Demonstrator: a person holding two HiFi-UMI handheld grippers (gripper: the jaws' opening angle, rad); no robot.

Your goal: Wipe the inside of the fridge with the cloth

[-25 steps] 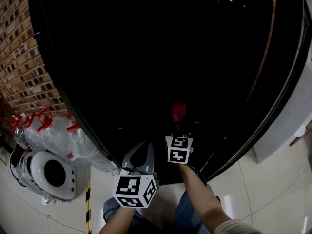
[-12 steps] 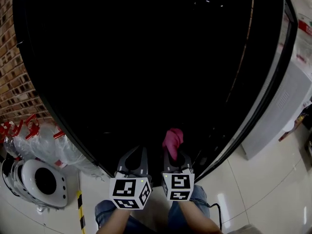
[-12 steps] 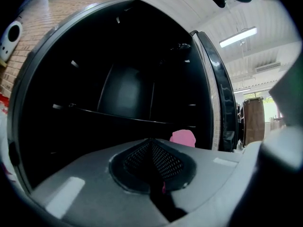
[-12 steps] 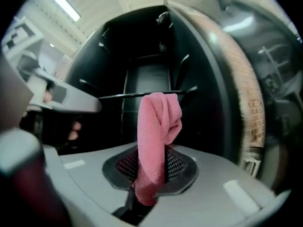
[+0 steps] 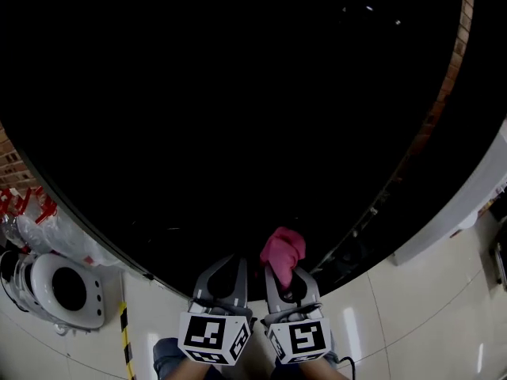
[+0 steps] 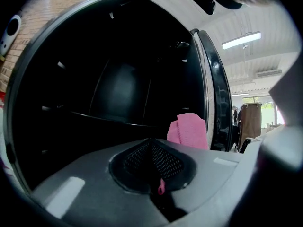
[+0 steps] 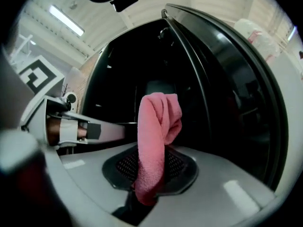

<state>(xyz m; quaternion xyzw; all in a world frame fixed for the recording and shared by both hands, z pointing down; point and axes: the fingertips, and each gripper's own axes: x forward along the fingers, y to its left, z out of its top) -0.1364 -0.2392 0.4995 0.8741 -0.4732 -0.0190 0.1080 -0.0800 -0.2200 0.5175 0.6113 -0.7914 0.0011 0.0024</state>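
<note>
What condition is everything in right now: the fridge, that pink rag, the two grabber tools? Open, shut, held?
fridge: open, dark inside.
fridge door: swung open.
pink cloth: bunched up, clamped at its lower end and standing up from the jaws.
right gripper: shut on the pink cloth.
left gripper: jaws together, carrying nothing.
ceiling light: on.

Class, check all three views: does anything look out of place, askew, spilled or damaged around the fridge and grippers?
One small oddity: a tiny pink speck sits where the closed fingers of the left gripper meet, perhaps lint from the pink cloth clamped in the right gripper. Otherwise nothing looks spilled or damaged.
</note>
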